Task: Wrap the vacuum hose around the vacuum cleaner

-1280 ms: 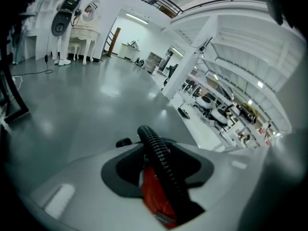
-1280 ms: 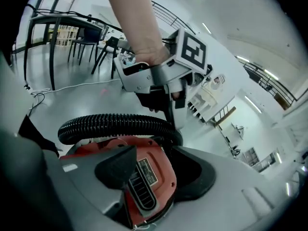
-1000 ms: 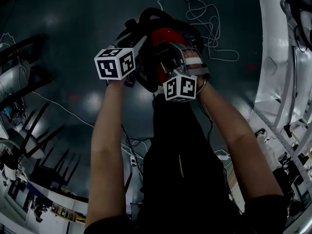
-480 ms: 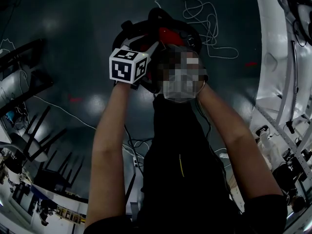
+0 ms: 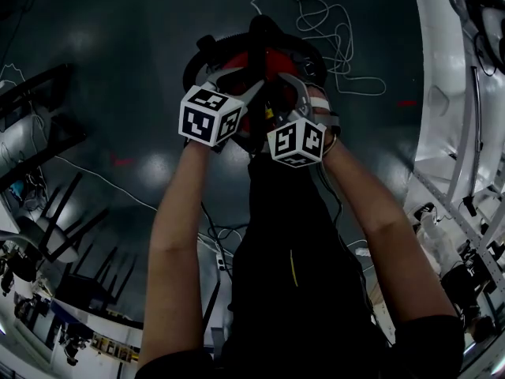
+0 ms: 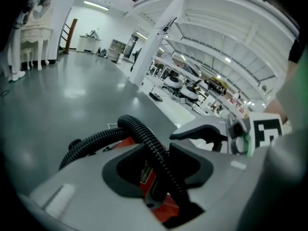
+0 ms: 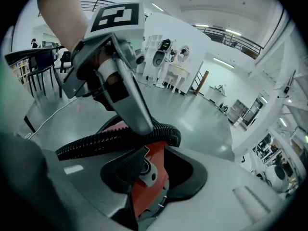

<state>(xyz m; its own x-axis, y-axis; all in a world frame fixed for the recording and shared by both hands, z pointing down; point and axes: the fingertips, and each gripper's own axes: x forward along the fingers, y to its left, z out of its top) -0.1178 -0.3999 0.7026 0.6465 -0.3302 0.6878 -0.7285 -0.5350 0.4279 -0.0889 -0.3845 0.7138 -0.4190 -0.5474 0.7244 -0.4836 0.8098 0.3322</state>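
Note:
The red vacuum cleaner stands on the dark floor with its black ribbed hose looped around its top. My left gripper reaches over it from the left. In the left gripper view the hose runs straight down through the left gripper, whose jaws are shut on it. My right gripper hovers over the red body. Its jaws are closing, and the vacuum's red casing shows in the gap of the right gripper, pads apart from it. The hose lies just beyond them.
A loose white cable lies coiled on the floor behind the vacuum. Black chair frames stand at the left, and a white bench structure runs along the right. The person's forearms and dark clothing fill the lower middle.
The left gripper's marker cube has moved right and a little down, closer to the vacuum. The right gripper stays about where it was.

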